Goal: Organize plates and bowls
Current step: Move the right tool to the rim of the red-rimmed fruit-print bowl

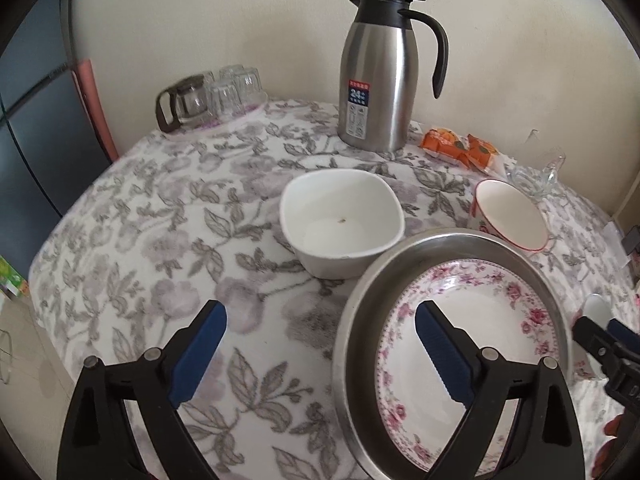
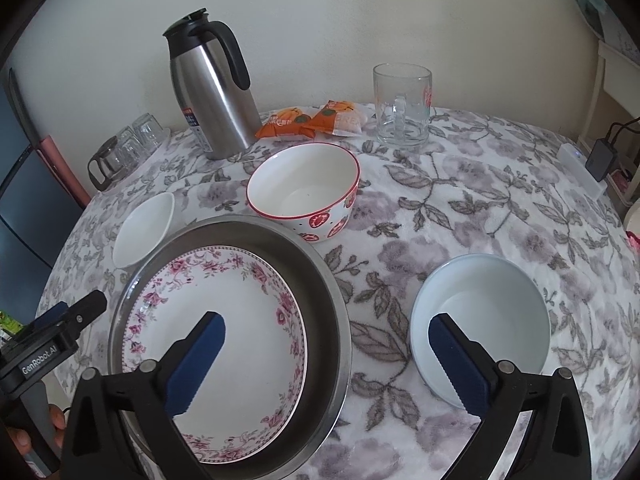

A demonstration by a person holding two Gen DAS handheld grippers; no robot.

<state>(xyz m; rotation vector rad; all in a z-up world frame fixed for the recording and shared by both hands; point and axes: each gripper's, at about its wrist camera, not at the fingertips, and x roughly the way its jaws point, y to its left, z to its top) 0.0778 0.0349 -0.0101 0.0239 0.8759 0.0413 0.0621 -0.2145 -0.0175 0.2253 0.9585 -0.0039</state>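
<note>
My right hand-held gripper (image 2: 326, 354) is wide apart and holds nothing. It hangs over the counter (image 2: 500, 208), with its left finger above the floral plate (image 2: 240, 304) and its right finger above the pale bowl (image 2: 480, 304). My left hand-held gripper (image 1: 320, 344) is also wide apart and empty; its right finger is over the same plate and its left finger over bare cloth.

The plate lies already inside the steel pan (image 2: 324, 280), flat. The coming move depends, I think, on this: the pale bowl lies ahead and to the right of my right gripper, just beside the pan, and it is on the far side from my left gripper. So the right hand is the nearer one for it. The square bowl (image 1: 340, 220) lies ahead of my left gripper, touching or nearly touching the far rim of the pan, so the left hand is nearer for that one. The red bowl (image 2: 308, 188) stands behind the pan, between both hands. All the bowls are upright.

Count: one plate, one pan, three bowls. Behind them there are one thermos (image 2: 212, 84), one glass mug (image 2: 402, 104), two orange snack packs (image 2: 312, 120) and a group of small glasses (image 1: 236, 88) with a little glass pot; their number I cannot tell exactly.
</note>
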